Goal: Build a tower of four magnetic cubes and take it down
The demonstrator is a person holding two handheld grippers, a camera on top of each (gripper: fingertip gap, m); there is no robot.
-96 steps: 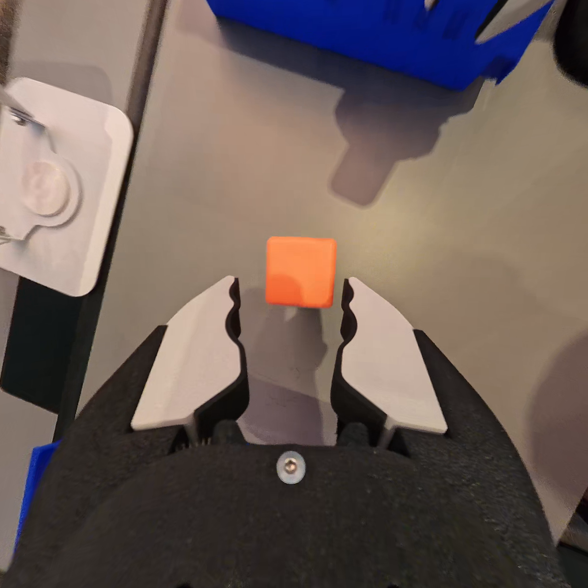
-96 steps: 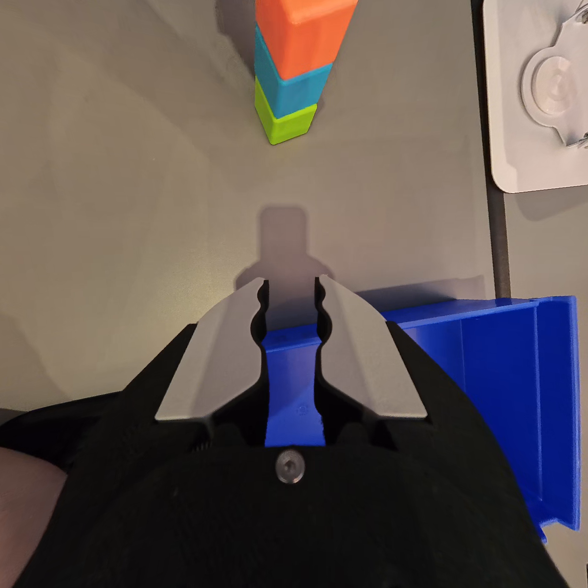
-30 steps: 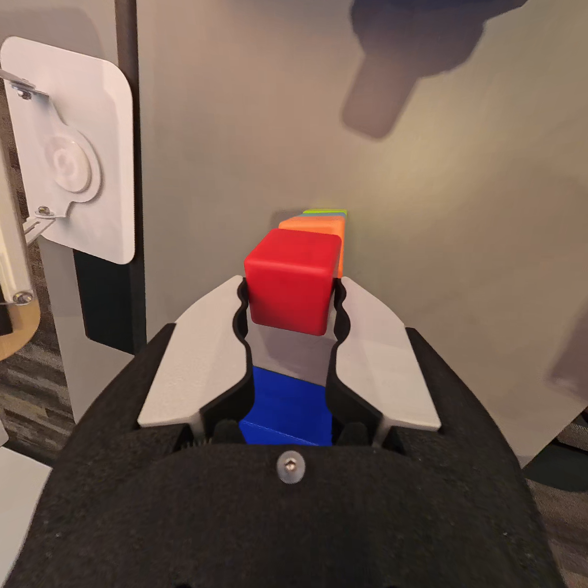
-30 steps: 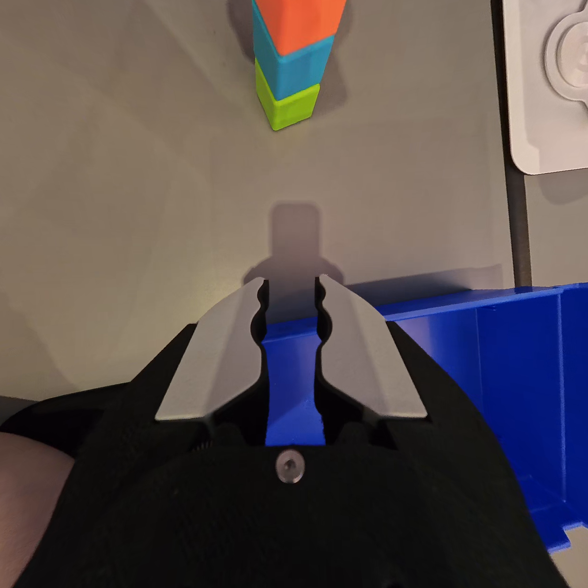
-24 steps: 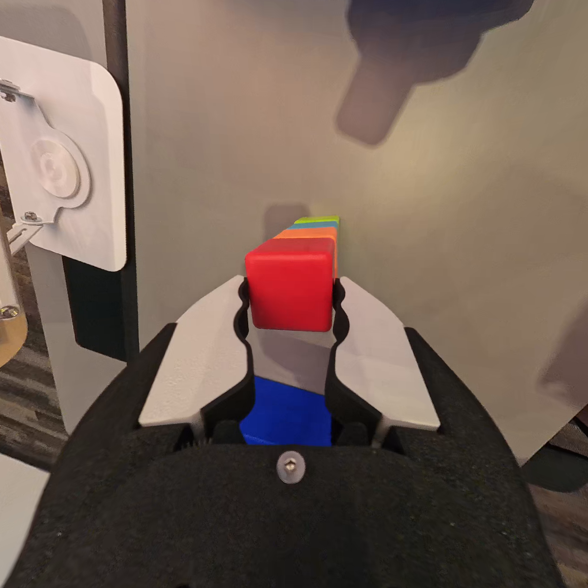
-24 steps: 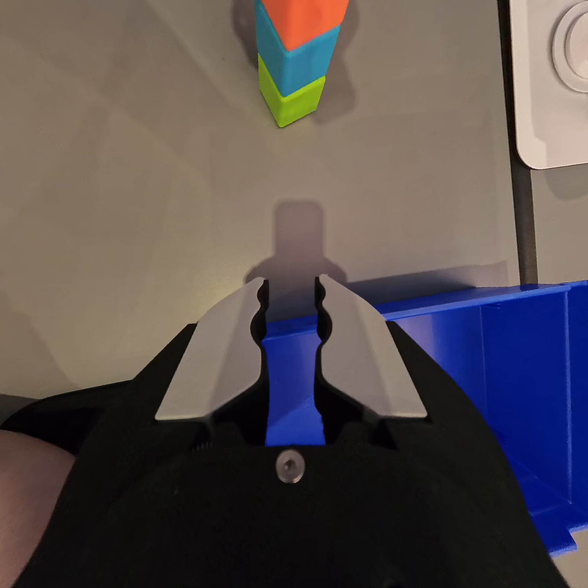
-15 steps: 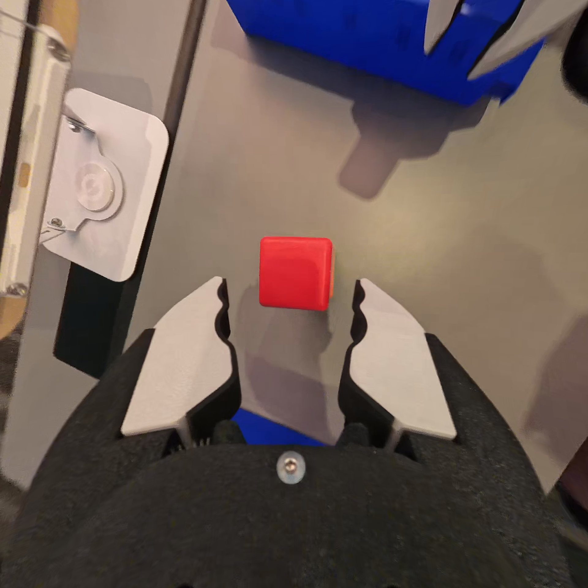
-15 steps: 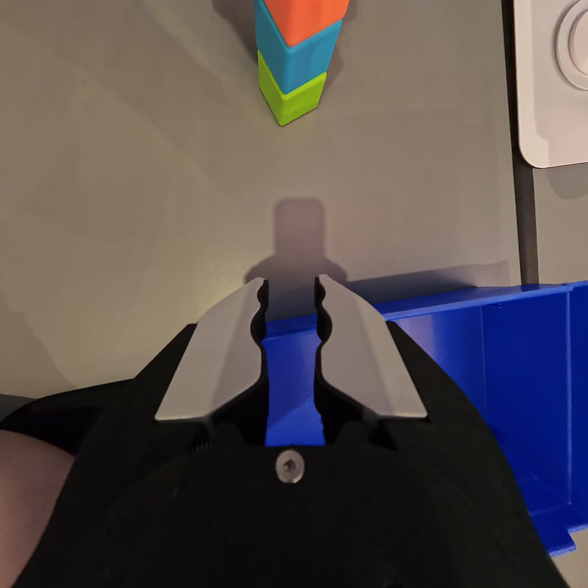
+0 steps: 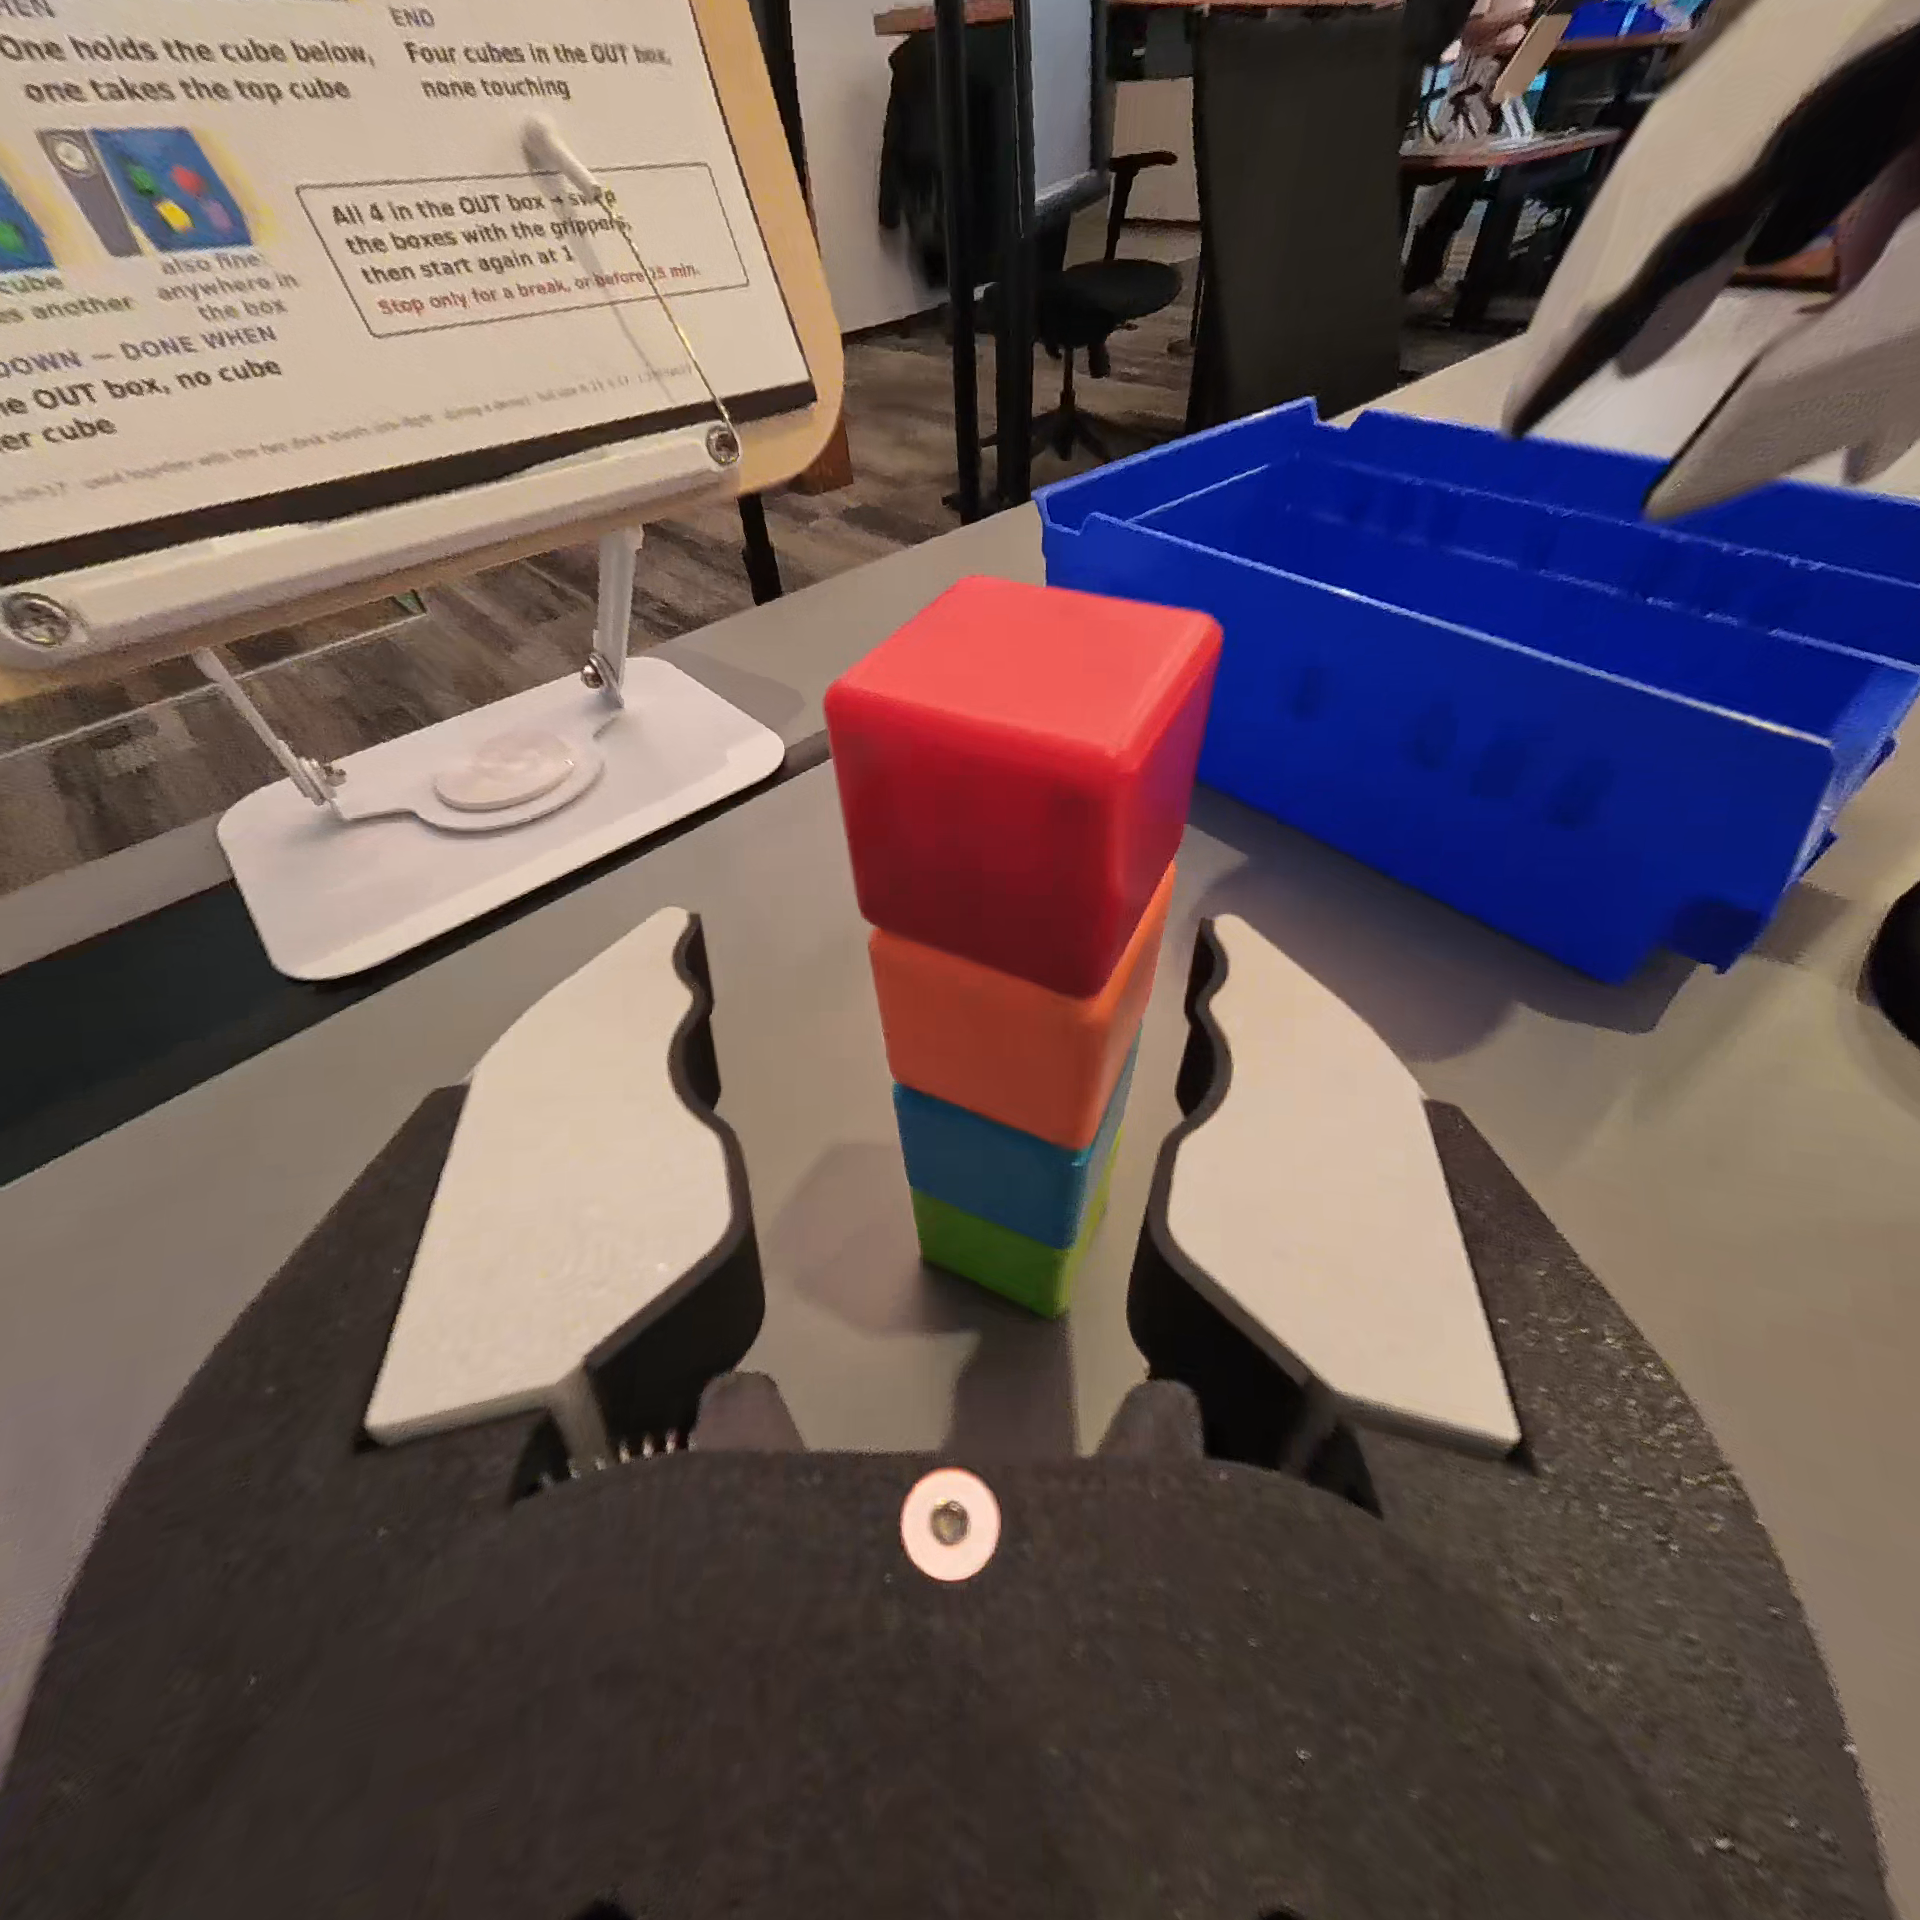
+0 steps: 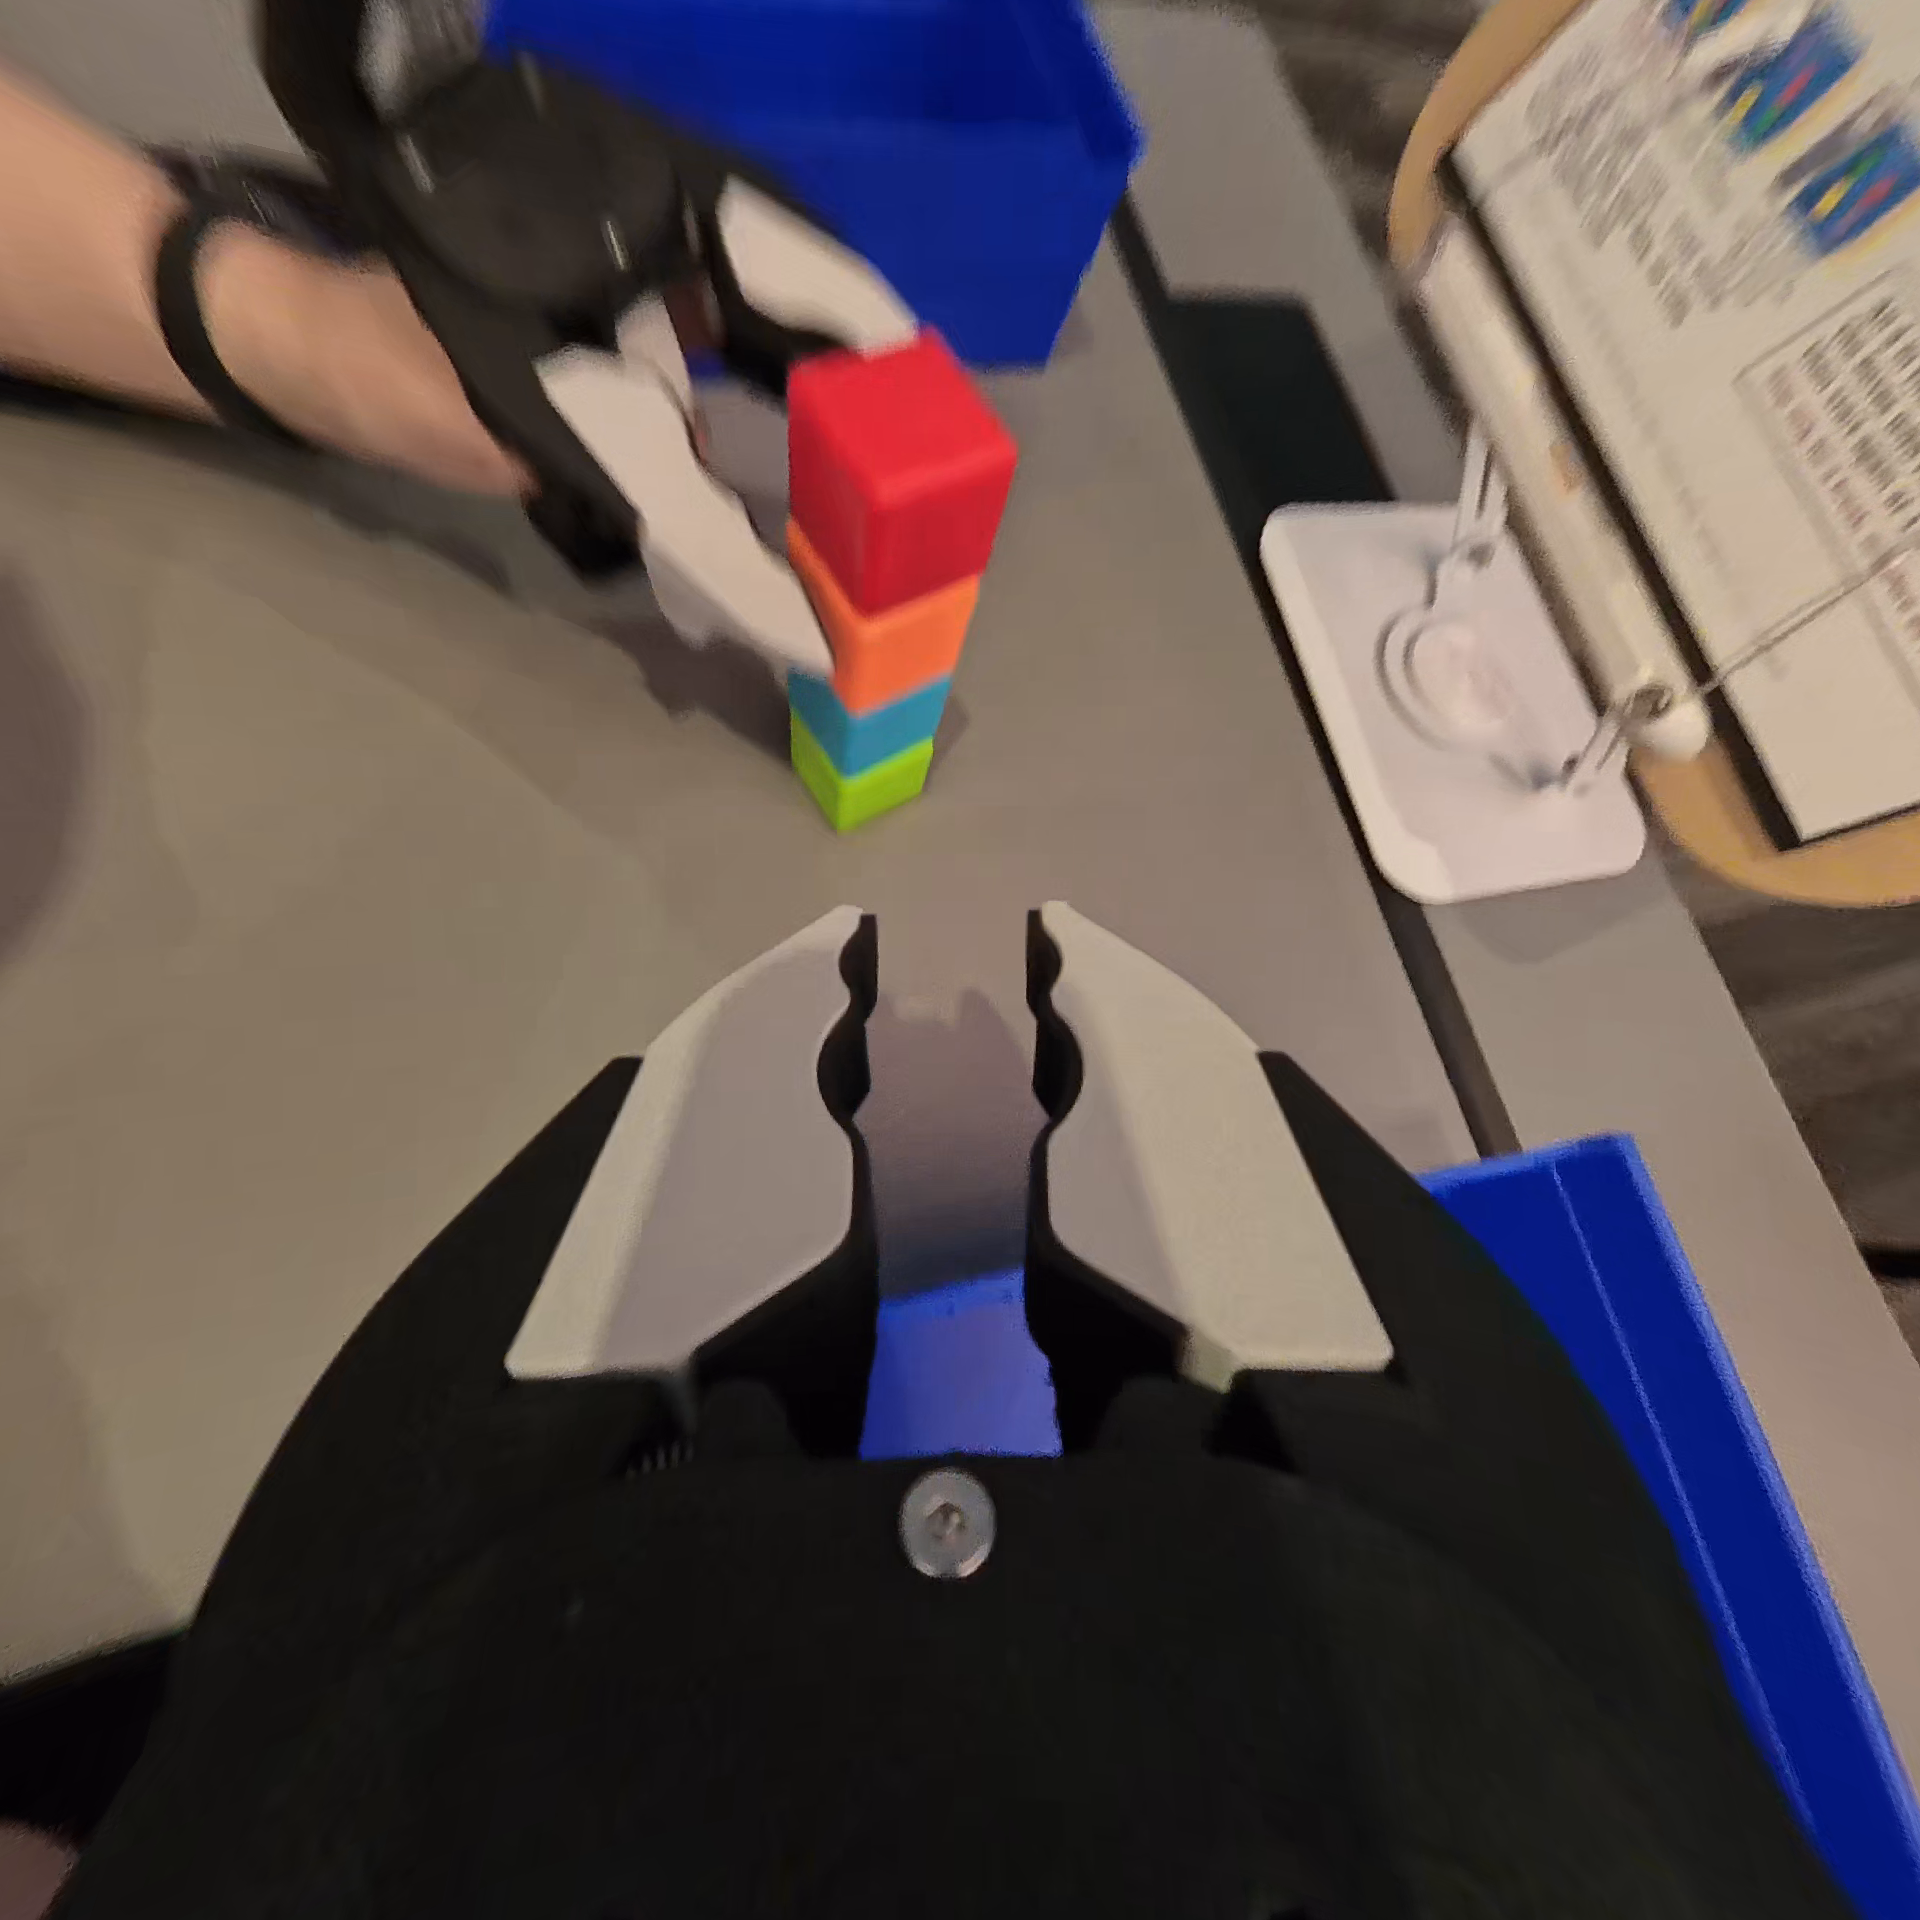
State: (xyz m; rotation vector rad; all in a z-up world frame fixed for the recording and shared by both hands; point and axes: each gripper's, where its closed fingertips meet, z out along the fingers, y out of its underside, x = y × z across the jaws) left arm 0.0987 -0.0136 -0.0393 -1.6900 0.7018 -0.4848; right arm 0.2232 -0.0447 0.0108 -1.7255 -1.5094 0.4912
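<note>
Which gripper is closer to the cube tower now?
Left. The left gripper is open with its fingers on both sides of the tower; the right gripper is open, short of the tower's base.

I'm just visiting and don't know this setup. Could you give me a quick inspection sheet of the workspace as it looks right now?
Surface: grey table, mostly bare.
Job's things: four-cube tower standing upright: red cube on top, then orange cube, blue cube, green cube on the table.
Clutter: two blue bins, one behind the tower, one at the near edge; instruction board on a white stand.
Grippers: left gripper open, straddling the tower without touching; right gripper open, empty, short of the tower.
Cables: nothing seen.
Surroundings: office chairs and desks behind.
</note>
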